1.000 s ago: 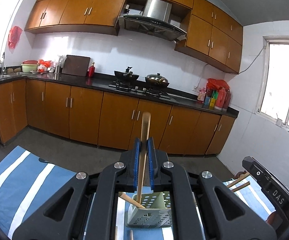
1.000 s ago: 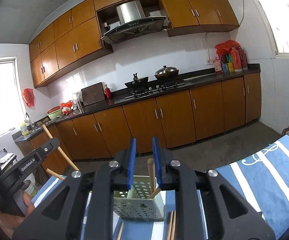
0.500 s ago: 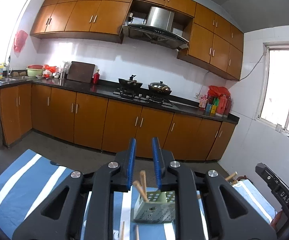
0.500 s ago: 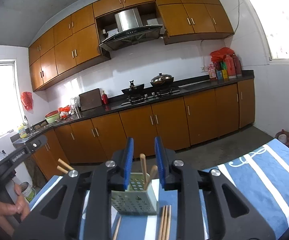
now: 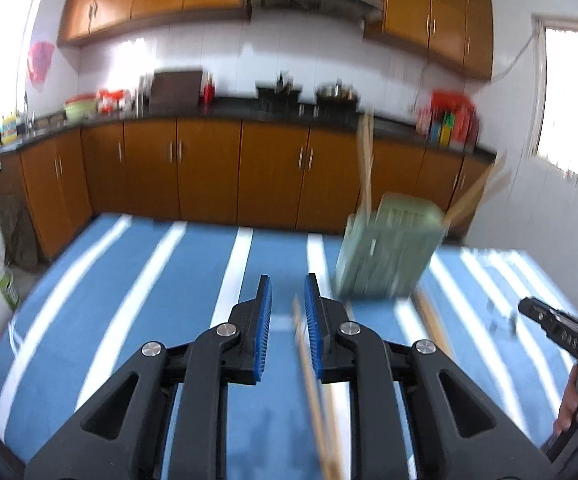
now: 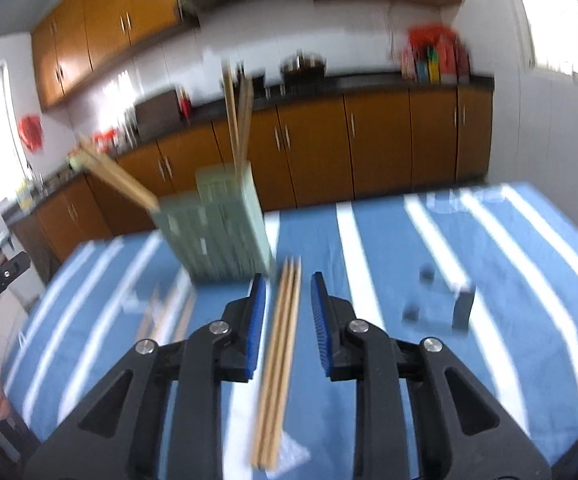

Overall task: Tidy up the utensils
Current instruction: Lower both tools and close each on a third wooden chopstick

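Wooden chopstick (image 5: 313, 392) no longer pinched as a second ago: now lying on the striped cloth (image 5: 137, 280) under the left gripper (image 5: 287, 296), jaws apart, dipping low just short of the green holder (image 5: 385, 248). Plenty of bare cloth leftward of the holder.

Swinging to the right view: right gripper (image 6: 287, 294) gaping, straddling a chopstick bundle (image 6: 279, 360) just before the holder (image 6: 217, 232), already bristling with sticks. Dark block (image 6: 463, 306) sitting well rightward.

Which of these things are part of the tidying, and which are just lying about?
Part of the job:
green utensil holder
chopsticks standing in it
loose chopsticks on the cloth

Just lying about:
small dark blocks
pots on the stove
bottles on the counter
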A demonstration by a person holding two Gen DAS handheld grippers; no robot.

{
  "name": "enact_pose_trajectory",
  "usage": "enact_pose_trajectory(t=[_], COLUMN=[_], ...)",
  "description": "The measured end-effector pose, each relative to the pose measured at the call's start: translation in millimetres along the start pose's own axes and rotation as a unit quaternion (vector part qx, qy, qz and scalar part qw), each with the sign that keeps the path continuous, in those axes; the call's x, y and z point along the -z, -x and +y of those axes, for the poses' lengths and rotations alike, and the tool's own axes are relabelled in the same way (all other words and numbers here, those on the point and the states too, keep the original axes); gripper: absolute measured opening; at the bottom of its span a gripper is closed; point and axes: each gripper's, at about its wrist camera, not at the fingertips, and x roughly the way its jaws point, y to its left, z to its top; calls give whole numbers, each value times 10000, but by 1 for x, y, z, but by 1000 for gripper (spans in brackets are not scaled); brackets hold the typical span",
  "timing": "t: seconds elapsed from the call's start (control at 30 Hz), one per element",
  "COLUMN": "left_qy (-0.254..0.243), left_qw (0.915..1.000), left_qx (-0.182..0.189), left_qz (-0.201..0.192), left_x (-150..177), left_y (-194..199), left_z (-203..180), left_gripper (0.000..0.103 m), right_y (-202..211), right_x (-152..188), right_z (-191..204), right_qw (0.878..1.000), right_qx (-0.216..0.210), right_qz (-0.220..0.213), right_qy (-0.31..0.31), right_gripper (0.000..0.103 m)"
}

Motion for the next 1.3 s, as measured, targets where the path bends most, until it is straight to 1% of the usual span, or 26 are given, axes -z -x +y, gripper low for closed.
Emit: enact_pose_trajectory(t=[0.07,0.17,0.27,0.37,0.7,0.8,0.93,1.0,1.13,1.2,1.3], left_qy=[-15,80,156,203,253,272,297,311,307,290,194], left_qw=[9995,9972,9950,9936,9910,9902,9891,9883,9868,9855,9836], left_qx=[-40,7,30,66,164,182,238,295,407,493,586], left_qz=[313,739,988,1106,1303,1358,1423,1467,1539,1595,1697], left_x=[21,45,59,65,77,79,80,81,81,82,84], left_y=[-10,-22,-29,-34,-42,-45,-49,-52,-57,-60,-65], left_z=[6,11,12,13,12,11,10,8,4,1,-7], left_gripper=[18,18,18,18,18,18,18,18,18,18,18], right_y=[-15,-40,-50,-61,-73,-75,-76,-76,-76,-75,-75], right_x=[17,41,52,54,50,51,54,53,49,48,48], right_z=[3,8,11,12,11,12,17,13,-2,-8,-10], right_qw=[9994,9966,9950,9937,9931,9927,9924,9924,9924,9923,9923], right_qx=[-2,-14,25,64,244,210,283,358,601,638,639], right_qz=[336,820,992,1115,1132,1168,1139,1125,1074,1066,1064], right_qy=[36,80,98,103,197,200,368,339,77,-35,-18], right_gripper=[24,23,22,20,17,17,16,8,8,8,8])
